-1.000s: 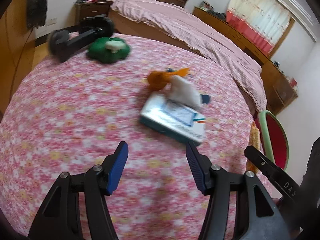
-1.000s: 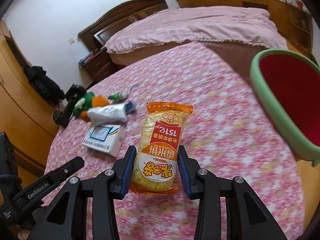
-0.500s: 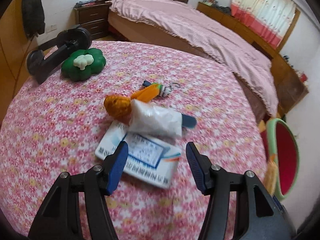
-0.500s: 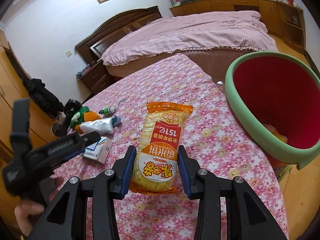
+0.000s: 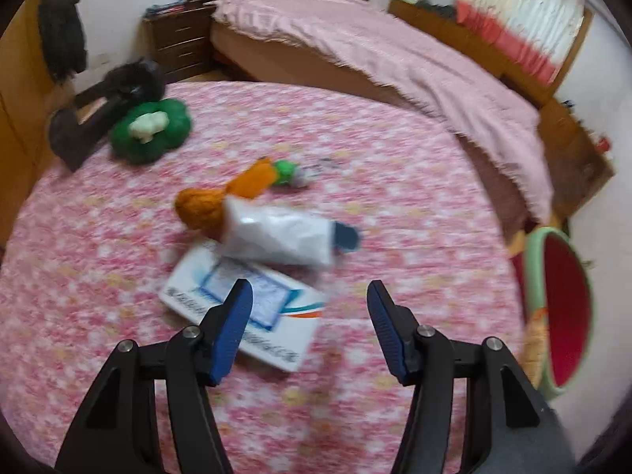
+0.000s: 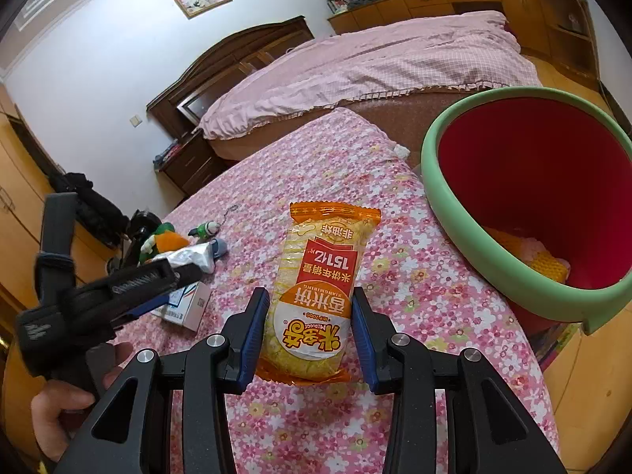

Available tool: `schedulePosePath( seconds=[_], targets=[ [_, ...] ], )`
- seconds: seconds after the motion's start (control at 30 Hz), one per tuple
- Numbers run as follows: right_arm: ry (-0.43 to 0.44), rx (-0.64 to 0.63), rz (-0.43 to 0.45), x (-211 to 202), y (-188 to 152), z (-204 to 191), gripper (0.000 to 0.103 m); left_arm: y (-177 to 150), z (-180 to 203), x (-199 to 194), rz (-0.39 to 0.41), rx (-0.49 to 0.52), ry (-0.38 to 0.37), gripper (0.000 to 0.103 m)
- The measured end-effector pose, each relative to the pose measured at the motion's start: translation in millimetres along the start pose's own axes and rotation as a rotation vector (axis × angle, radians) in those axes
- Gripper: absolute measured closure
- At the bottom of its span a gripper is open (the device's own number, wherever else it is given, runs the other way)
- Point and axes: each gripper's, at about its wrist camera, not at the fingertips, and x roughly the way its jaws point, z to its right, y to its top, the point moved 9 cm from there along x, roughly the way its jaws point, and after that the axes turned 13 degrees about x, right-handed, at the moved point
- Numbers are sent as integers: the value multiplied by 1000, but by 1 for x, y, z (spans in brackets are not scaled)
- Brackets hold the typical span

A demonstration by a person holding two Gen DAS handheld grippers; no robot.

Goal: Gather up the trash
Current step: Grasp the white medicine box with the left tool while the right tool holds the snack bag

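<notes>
Right gripper clamps orange-yellow rice-cracker packet, long axis along fingers; green-rimmed red bin lies right-forward. Left gripper open, empty, above white-blue flat carton.

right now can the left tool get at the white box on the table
Probably yes: the left tool hangs open just over the white box with nothing between, though a white tube overlaps the box's far edge.
</notes>
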Motion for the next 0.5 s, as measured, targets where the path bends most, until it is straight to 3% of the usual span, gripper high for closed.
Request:
schedulePosePath(
  seconds=[0.2,0.5],
  targets=[
    [-8,-1,27,-8,4,2,61,11,31,12,0,41,-115,43],
    [-15,5,43,-14,3,6,61,7,34,19,-10,73,-143,43]
  ],
)
